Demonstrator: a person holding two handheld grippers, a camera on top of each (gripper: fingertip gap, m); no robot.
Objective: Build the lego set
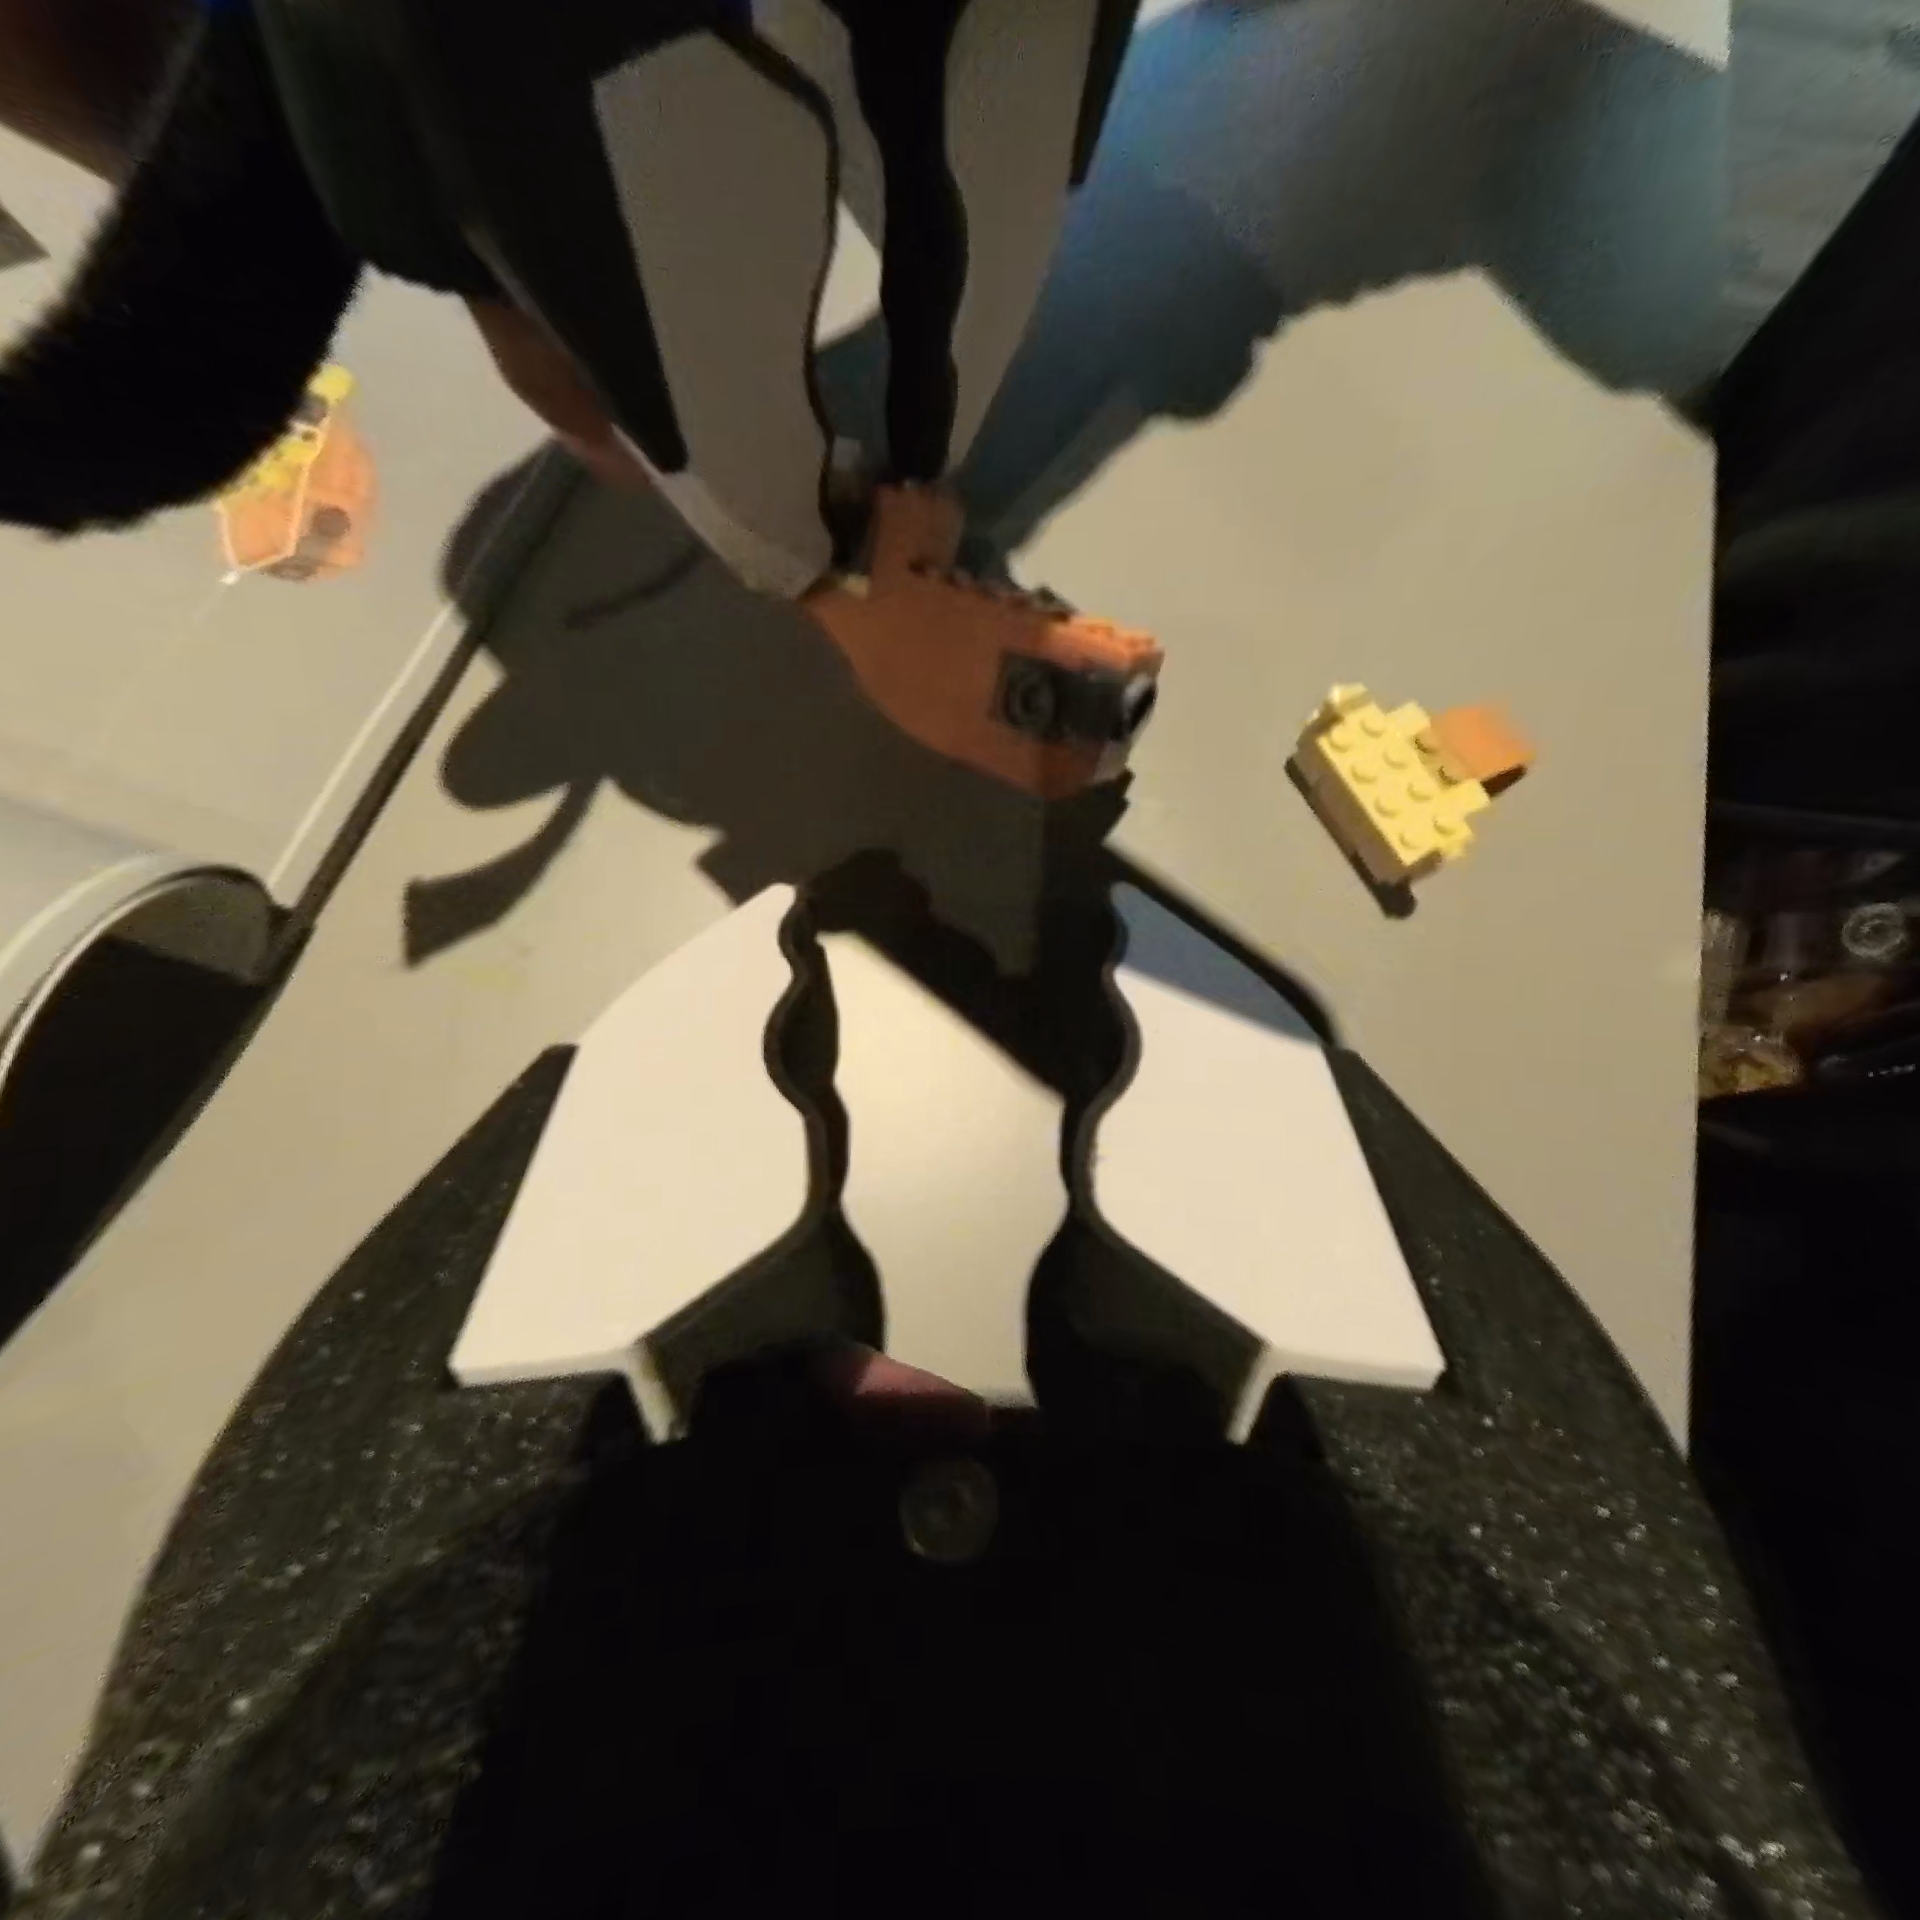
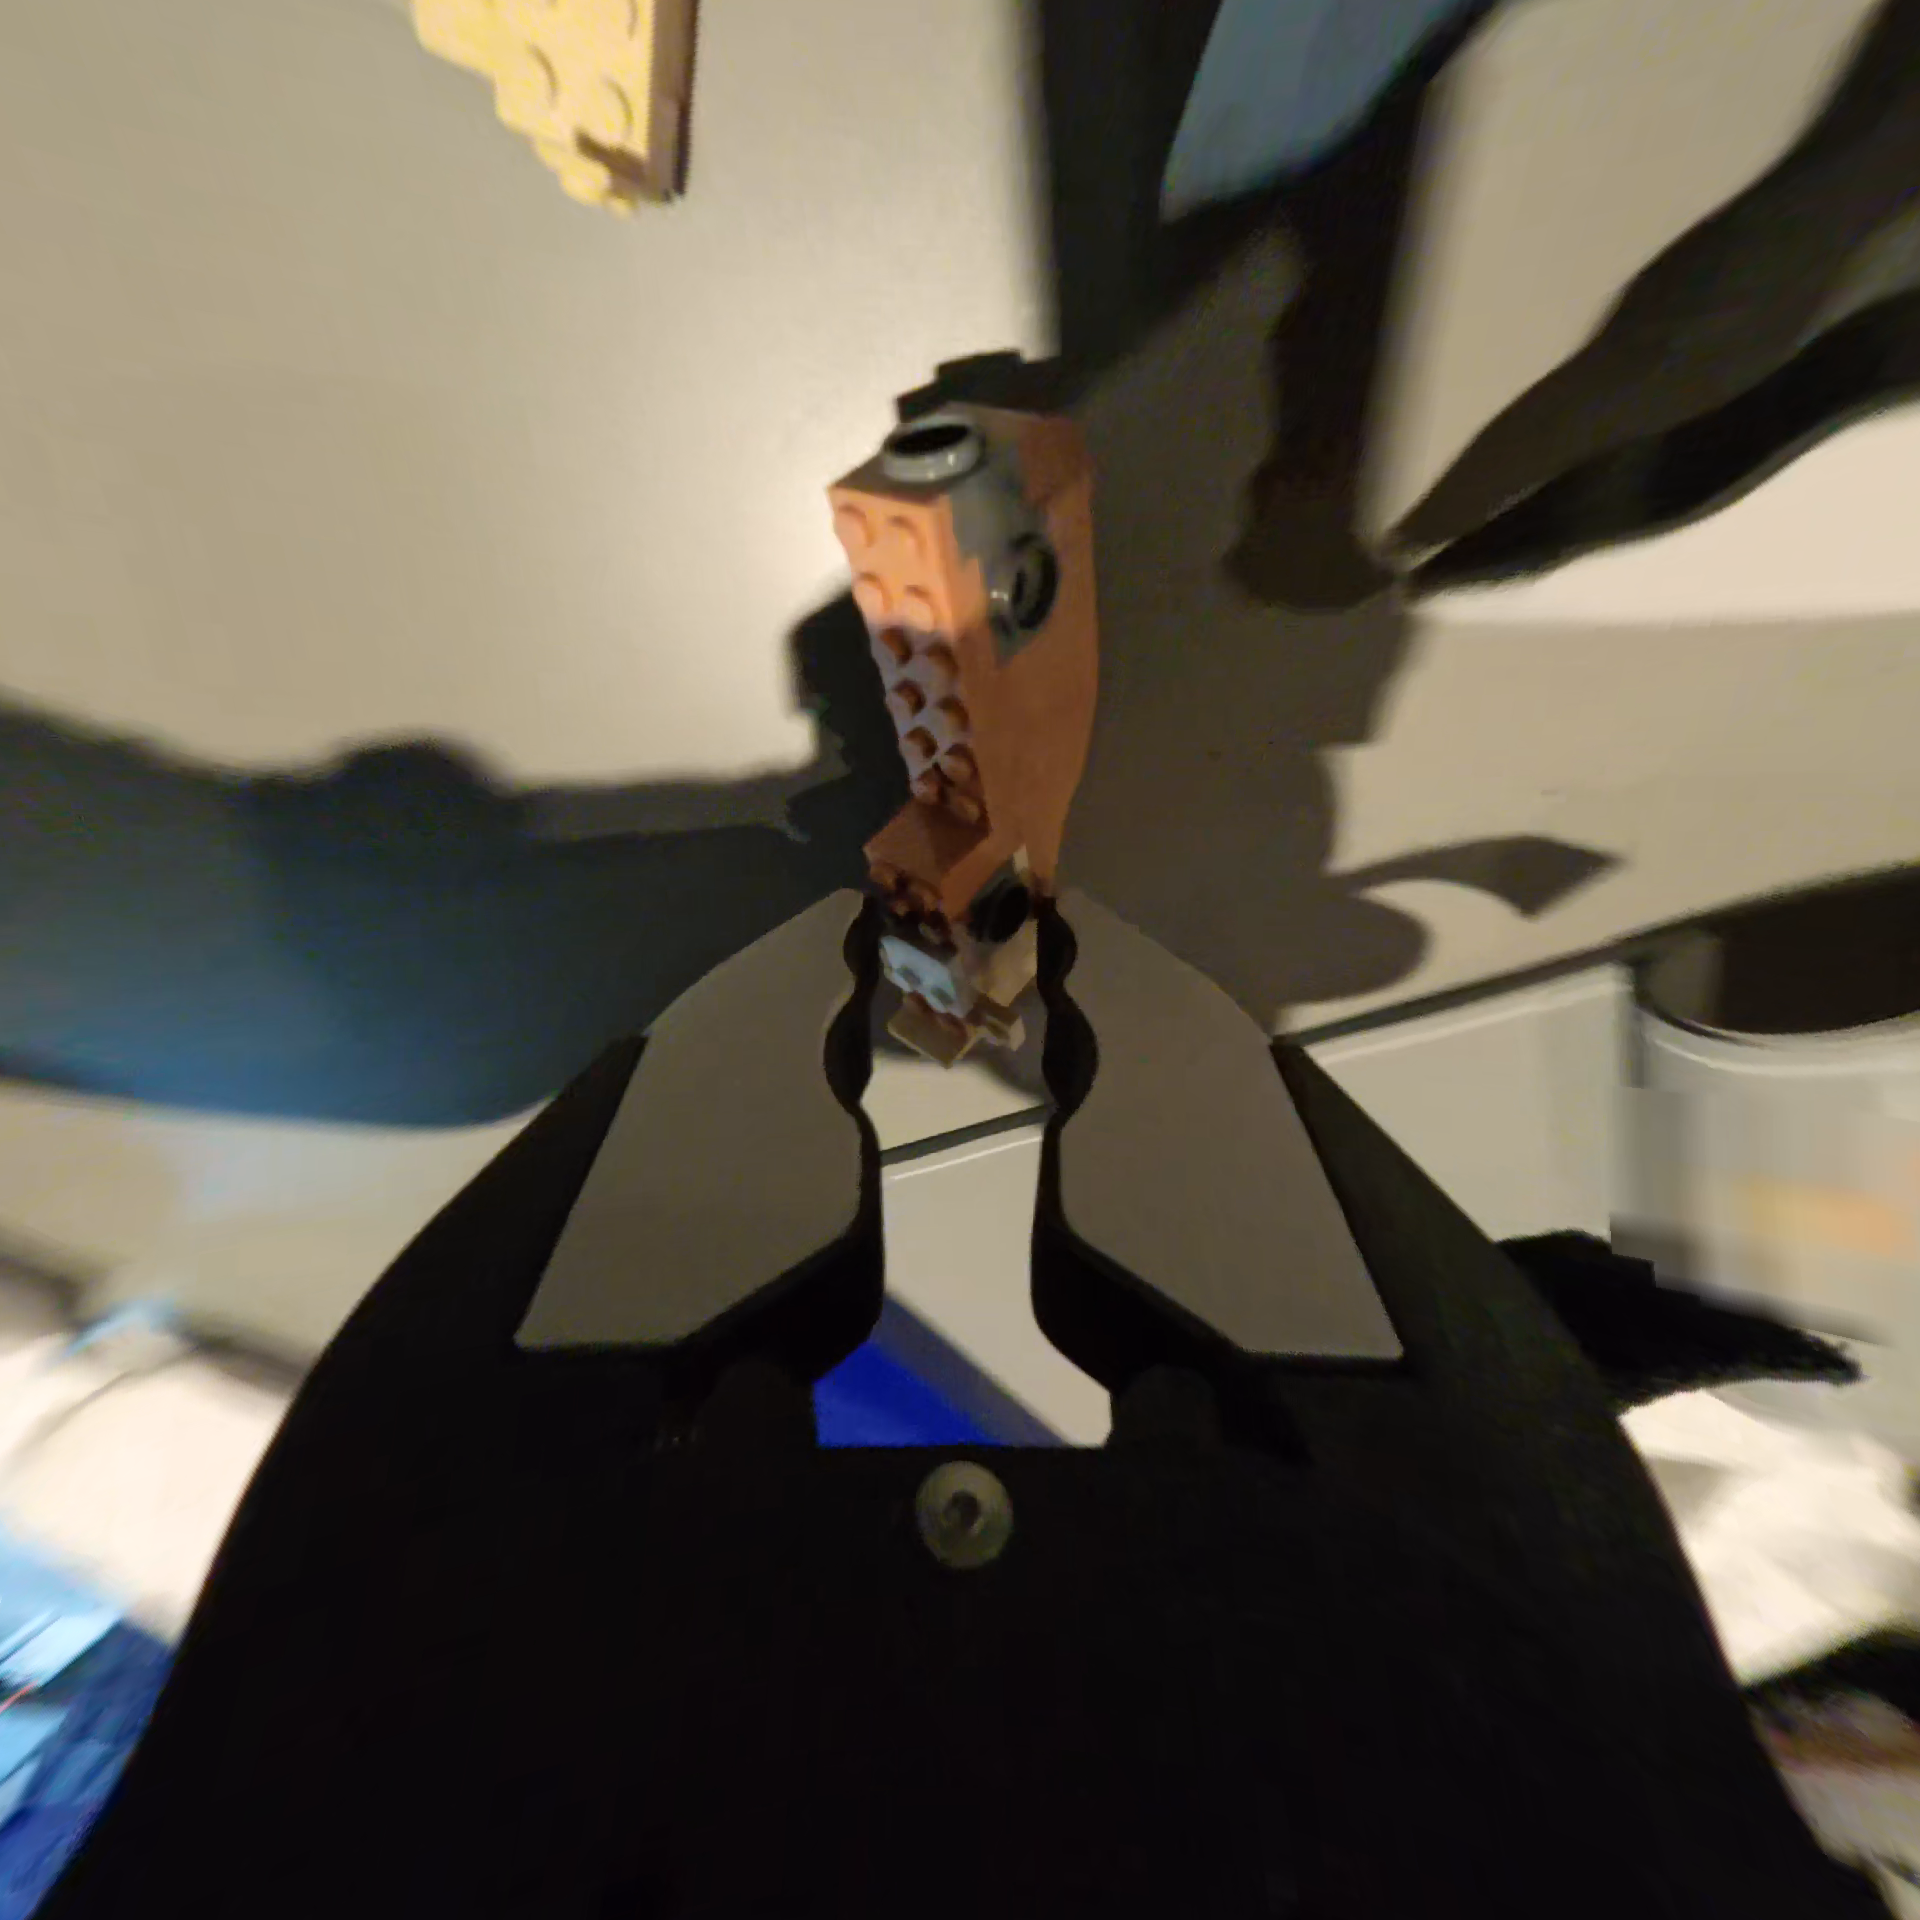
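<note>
Two tools meet over the pale table here, and between them we carry one thing: a long brown-orange lego body of stacked studded bricks with dark grey round sockets at its far end. Our worry is the grip. The right tool pinches only the very tail of that body, at a cluster of small tan and dark pieces, so the long brick stack juts out ahead of the tips like a lever; any push from the other side could, we judge, twist it out or snap the small tail pieces off. Blur in both views suggests quick motion, which would make a slip likelier. The right tool's fingers are drawn close and clamped on that tail end, with only a narrow wavy slot showing behind the grip. The left tool faces the same brown-orange body from the opposite side; its white-faced fingers stand a little apart, and the body's dark lower edge sits right at its tips, but shadow hides the contact, so we cannot tell whether it grips or merely hovers there. Off to the right of the left tool lies a small pale yellow studded lego block with a brown curved piece attached, resting loose on the table, well clear of both tools. Far to the left sits a blurred orange and yellow lego cluster, partly hidden.
</note>
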